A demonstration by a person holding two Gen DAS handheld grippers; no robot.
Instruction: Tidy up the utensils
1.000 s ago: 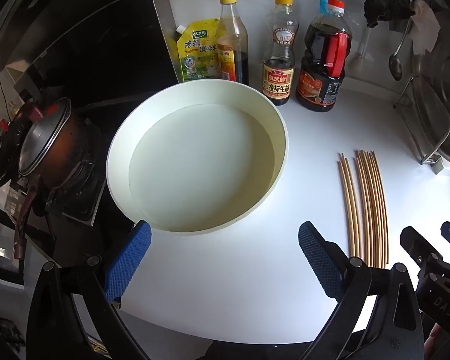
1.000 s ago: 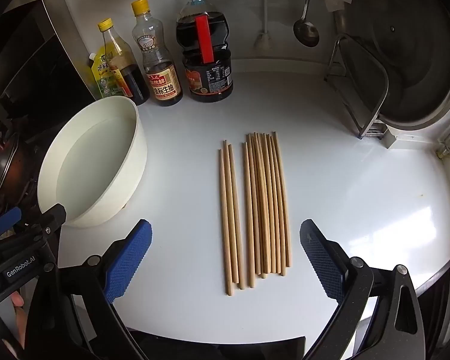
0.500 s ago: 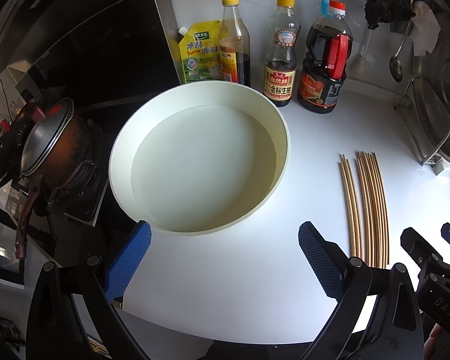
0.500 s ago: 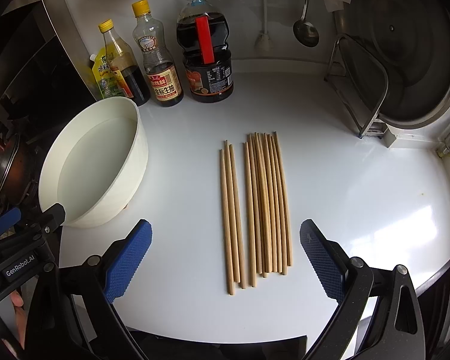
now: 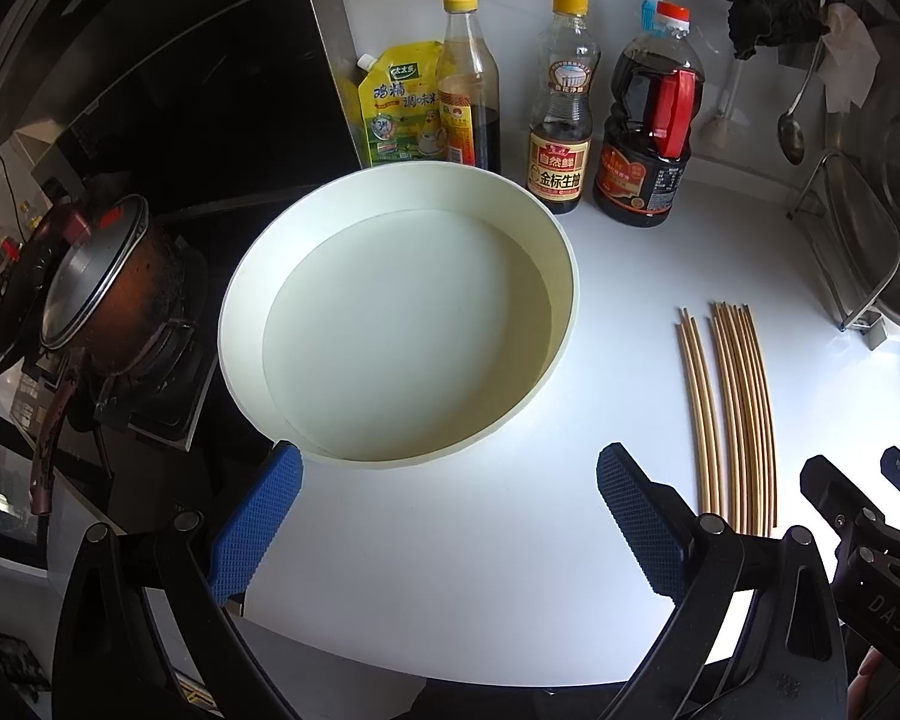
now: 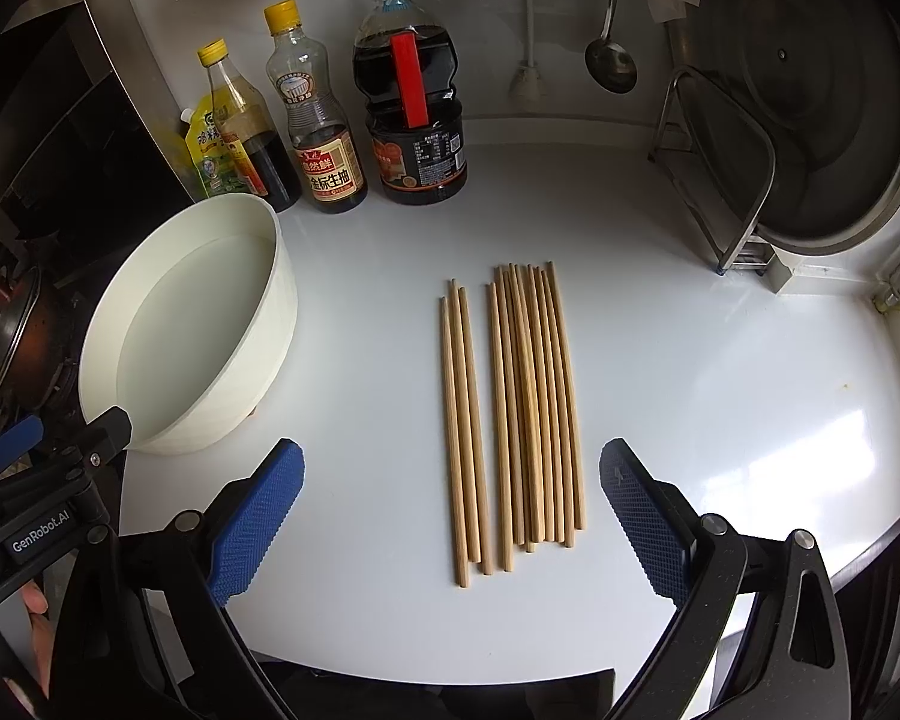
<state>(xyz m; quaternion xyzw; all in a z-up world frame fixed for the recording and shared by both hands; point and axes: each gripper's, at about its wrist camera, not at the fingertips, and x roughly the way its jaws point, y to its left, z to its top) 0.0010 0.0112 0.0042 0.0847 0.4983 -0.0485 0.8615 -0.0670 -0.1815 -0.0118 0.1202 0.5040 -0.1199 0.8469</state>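
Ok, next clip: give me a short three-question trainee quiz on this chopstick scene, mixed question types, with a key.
1. True or false: the right gripper is shut on the chopsticks.
2. Multiple choice: the chopsticks on the counter lie as A) one crossed heap, B) a small group with a larger group to its right, C) standing in the white bowl.
3. Fill in: the left gripper points at the ____, which holds no chopsticks.

Key
1. False: its fingers are spread wide, with the chopsticks lying untouched between and ahead of them.
2. B: three apart on the left, the rest bundled beside them.
3. White bowl.
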